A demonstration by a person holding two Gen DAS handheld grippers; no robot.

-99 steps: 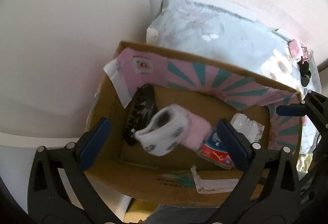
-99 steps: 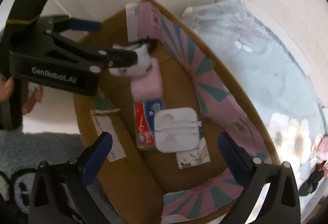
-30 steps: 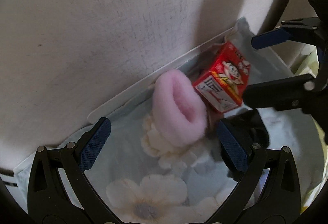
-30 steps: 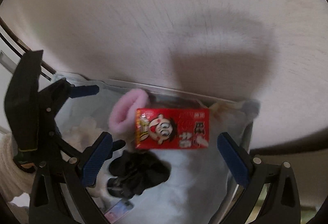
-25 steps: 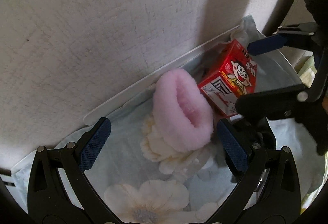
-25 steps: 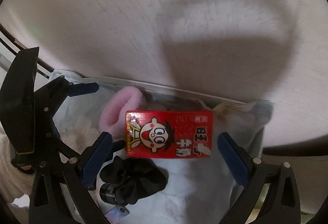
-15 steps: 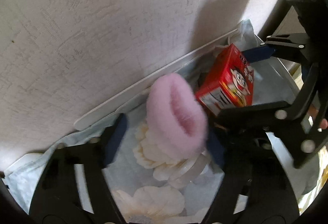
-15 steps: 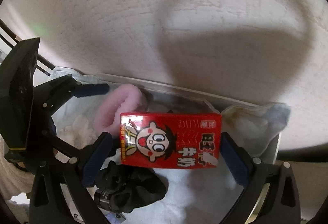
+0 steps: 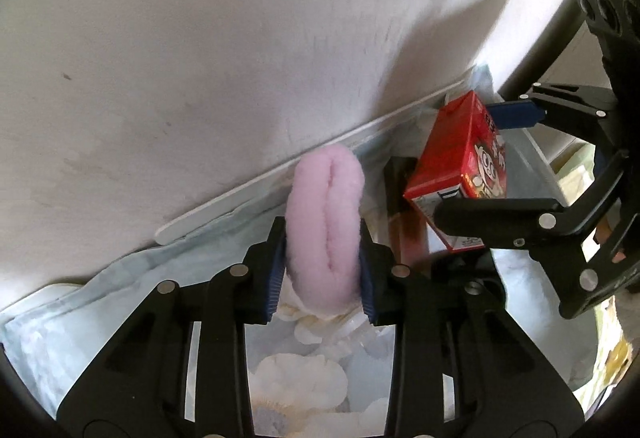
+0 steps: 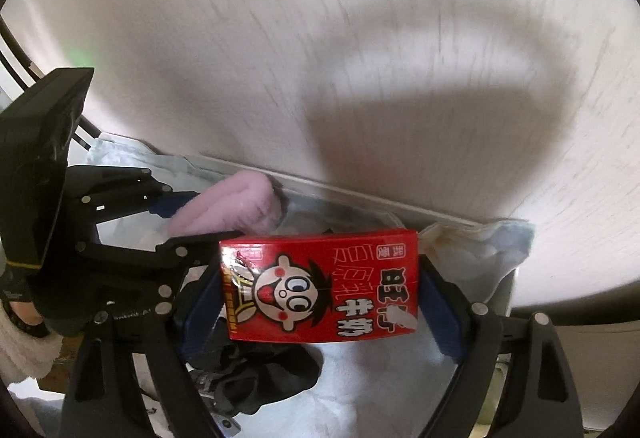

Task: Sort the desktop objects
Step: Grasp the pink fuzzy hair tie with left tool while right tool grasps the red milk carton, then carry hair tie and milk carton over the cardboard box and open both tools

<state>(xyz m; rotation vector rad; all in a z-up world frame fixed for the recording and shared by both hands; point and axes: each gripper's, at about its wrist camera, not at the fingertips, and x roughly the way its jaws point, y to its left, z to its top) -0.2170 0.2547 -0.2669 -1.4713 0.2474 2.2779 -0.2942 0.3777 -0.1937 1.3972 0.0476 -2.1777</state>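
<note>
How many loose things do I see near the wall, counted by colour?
Pink: 1, the fluffy pink sock, held in the left tool.
Red: 1, the milk carton, held in the right tool.
Black: 1, the crumpled black cloth.
Total: 3.

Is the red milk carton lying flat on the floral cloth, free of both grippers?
No: the right gripper is shut on the red milk carton, its blue pads pressing the carton's two ends above the floral cloth.
</note>
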